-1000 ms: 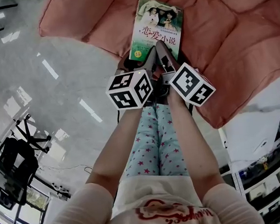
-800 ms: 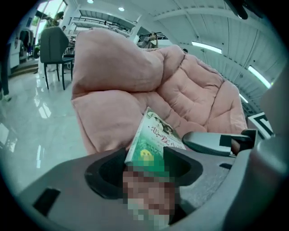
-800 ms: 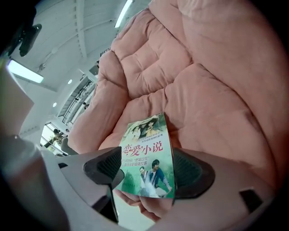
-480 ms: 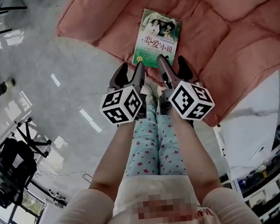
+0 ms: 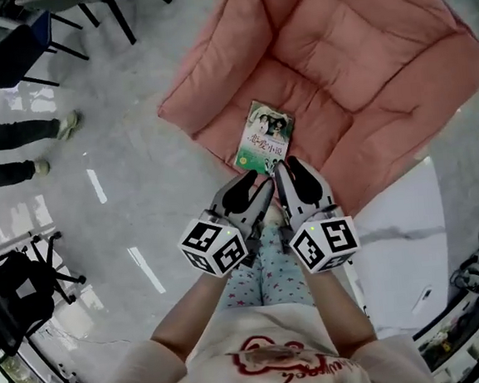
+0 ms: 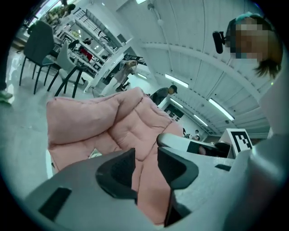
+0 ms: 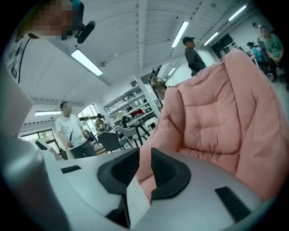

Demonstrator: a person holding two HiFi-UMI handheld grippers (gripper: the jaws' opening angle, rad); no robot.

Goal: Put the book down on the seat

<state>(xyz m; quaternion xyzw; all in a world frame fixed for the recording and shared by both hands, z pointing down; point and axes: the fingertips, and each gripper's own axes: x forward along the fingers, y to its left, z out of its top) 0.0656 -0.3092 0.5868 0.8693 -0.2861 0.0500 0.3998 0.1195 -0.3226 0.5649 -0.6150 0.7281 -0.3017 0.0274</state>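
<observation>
The book (image 5: 265, 136), green-edged with a photo cover, lies flat on the front part of the pink padded seat (image 5: 351, 43). Both grippers hang side by side above the person's legs, short of the book and not touching it. My left gripper (image 5: 248, 192) has a clear gap between its jaws and nothing in it; in the left gripper view (image 6: 145, 164) the book (image 6: 95, 154) shows only as a small corner low on the cushion. My right gripper (image 5: 292, 178) (image 7: 145, 169) shows a narrower gap, also empty. Both pairs of jaws have just been closing.
A bystander's legs and shoes (image 5: 19, 151) stand on the glossy grey floor at the left, with dark chairs (image 5: 82, 8) behind. A black office chair (image 5: 15, 298) is lower left. A white panel (image 5: 401, 231) lies beside the seat's right edge. People (image 7: 70, 131) stand farther off.
Both grippers have lifted up and back from the book's near edge, and the book stays flat on the seat. The head view has risen, so the seat looks smaller. The jaws stand narrower.
</observation>
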